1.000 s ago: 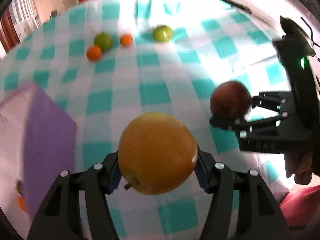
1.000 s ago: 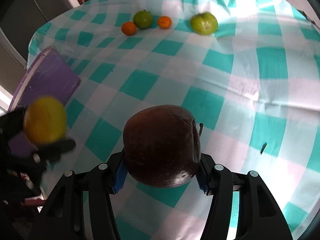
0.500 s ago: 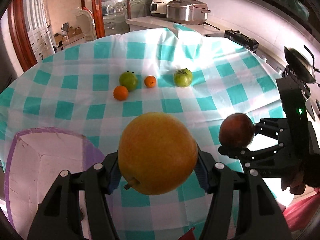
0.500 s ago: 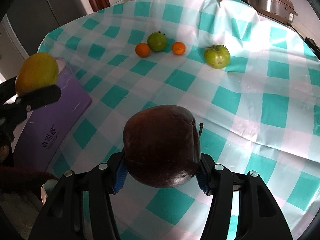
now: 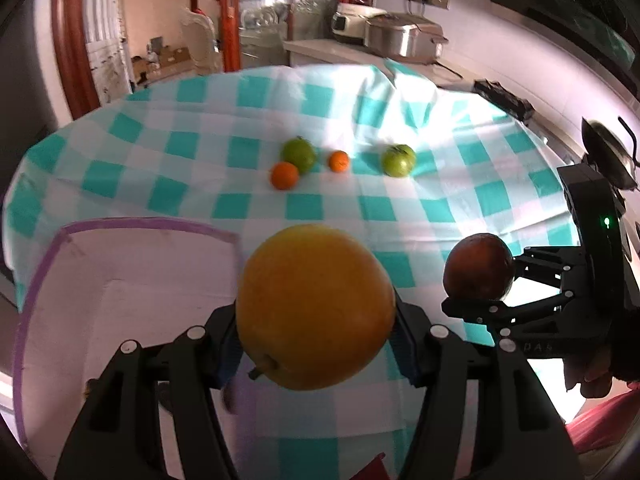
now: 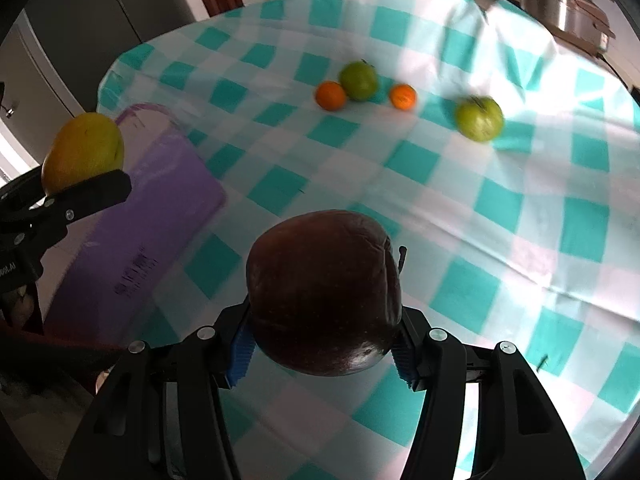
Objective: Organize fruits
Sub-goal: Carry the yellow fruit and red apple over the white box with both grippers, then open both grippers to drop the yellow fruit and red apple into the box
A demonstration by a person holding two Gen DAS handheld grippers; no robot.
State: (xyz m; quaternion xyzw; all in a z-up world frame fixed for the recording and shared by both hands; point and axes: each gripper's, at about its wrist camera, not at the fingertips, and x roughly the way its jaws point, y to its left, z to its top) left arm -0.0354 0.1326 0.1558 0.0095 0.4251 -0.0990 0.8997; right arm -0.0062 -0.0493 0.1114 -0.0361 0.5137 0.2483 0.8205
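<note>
Fruit is mid-sort: the left gripper is clamped on a yellow apple, the right gripper on a dark red apple; 4 fruits are left mid-bench.

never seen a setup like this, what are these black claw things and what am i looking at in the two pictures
No robot here: a person holds a two-finger gripper in each hand, each with a fisheye camera looking along its fingers. The left camera shows the left gripper shut on a yellow-orange apple; the right camera shows the right gripper shut on a dark red apple. Each gripper also appears at the edge of the other's view. On the checked tablecloth lie two green fruits and two small oranges. A purple-rimmed box sits at the left.
</note>
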